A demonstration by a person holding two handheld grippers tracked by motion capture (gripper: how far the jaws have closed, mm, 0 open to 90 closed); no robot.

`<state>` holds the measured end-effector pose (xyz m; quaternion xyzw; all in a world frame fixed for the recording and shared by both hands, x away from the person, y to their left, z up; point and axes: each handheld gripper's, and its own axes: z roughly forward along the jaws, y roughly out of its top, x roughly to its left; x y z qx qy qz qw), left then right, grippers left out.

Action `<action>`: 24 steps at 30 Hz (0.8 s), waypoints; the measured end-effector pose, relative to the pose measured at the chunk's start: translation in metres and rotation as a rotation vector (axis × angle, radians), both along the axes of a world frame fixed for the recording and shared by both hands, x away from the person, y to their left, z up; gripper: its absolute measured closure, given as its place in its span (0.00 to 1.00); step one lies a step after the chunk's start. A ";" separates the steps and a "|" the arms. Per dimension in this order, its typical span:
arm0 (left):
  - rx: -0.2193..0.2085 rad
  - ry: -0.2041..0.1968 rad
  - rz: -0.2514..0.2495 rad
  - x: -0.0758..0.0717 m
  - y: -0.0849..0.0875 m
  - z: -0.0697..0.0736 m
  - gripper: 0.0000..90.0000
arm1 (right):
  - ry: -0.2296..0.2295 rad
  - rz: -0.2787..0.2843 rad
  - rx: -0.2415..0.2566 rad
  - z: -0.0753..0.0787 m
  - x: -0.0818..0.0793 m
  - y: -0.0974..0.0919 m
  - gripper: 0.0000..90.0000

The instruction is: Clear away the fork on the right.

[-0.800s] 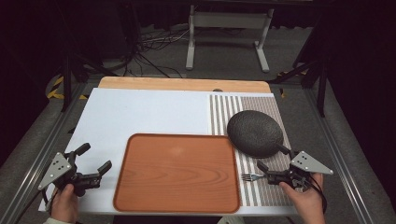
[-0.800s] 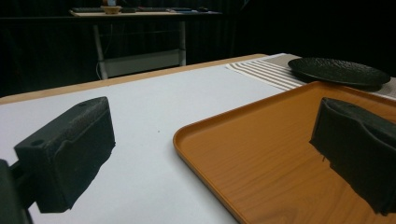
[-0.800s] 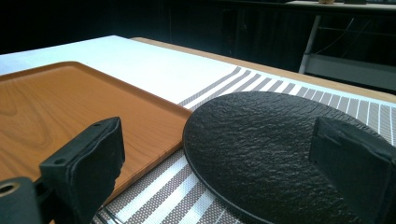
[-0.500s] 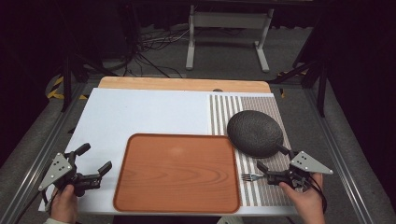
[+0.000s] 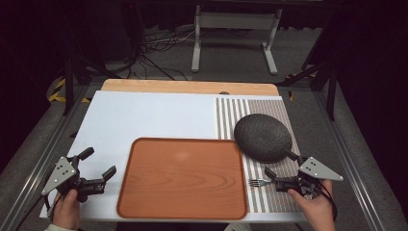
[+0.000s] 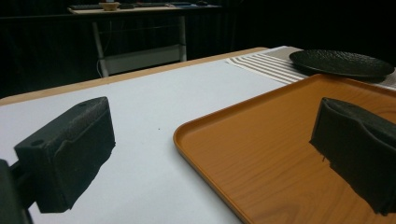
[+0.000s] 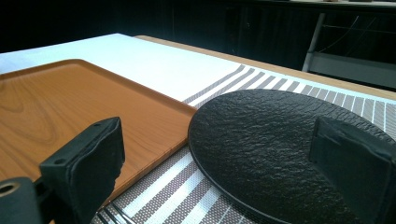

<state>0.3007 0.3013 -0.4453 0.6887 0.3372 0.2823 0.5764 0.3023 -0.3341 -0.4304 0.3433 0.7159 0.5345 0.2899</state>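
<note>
Dark studio floor surrounds a white-topped table (image 5: 144, 120) with one striped grey placemat (image 5: 231, 115). Items, counted: one orange wood-grain rectangular tray (image 5: 183, 178), empty; one black textured round plate (image 5: 262, 136) on the placemat, just beside the tray; one small metal fork (image 5: 258, 182) on the placemat near the tray's right edge. Right gripper (image 5: 270, 177): jaws apart, just beside the fork's handle end, nothing clamped. Left gripper (image 5: 98, 166): jaws apart, empty, left of the tray. Progress, as judged: nothing loaded yet; fork and plate remain to be handled.
</note>
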 end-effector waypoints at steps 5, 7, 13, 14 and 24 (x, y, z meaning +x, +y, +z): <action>0.012 0.008 -0.002 0.000 0.000 -0.001 0.01 | -0.007 0.001 0.005 0.003 0.002 0.001 0.05; 0.019 0.010 -0.003 0.000 0.000 -0.001 0.01 | -0.009 0.003 0.008 0.005 0.004 0.001 0.04; 0.022 0.013 -0.003 0.000 -0.001 -0.001 0.01 | 0.008 0.029 0.005 0.014 0.012 -0.001 0.02; 0.023 0.012 -0.004 0.000 -0.001 -0.001 0.01 | 0.013 0.034 -0.004 0.016 0.013 0.000 0.02; 0.027 0.017 -0.005 0.001 -0.001 -0.001 0.01 | 0.079 0.076 -0.139 0.035 0.022 0.004 0.06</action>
